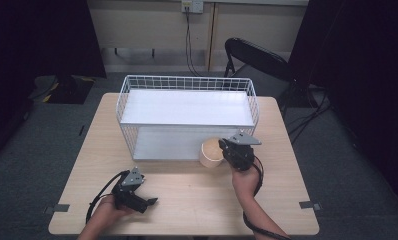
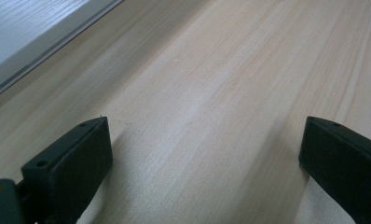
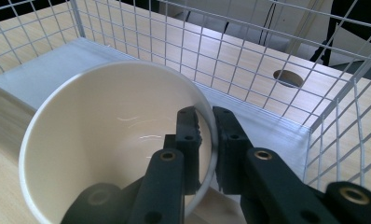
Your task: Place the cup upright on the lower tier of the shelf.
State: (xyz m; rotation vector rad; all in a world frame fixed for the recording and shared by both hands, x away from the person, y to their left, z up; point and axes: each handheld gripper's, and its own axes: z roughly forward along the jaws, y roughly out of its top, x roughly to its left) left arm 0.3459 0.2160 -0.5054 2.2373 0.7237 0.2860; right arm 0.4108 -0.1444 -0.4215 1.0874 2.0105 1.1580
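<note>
Beside the wire rack [image 1: 137, 107], right gripper [image 3: 207, 135] jaws pinch the cream cup's [image 3: 104, 135] rim.

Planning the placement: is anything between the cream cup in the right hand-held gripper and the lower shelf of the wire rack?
Nothing visible. The right hand-held gripper pinches the cream cup's rim at the wire rack's open front, and the lower shelf behind it looks bare.

Light wooden table [image 1: 187, 195], pale grain running across it. At the far half stands a white wire rack [image 1: 187, 117], its lower shelf resting right on the tabletop. Just at the rack's front right corner there's a cream cup [image 1: 211, 152], open mouth up.
</note>
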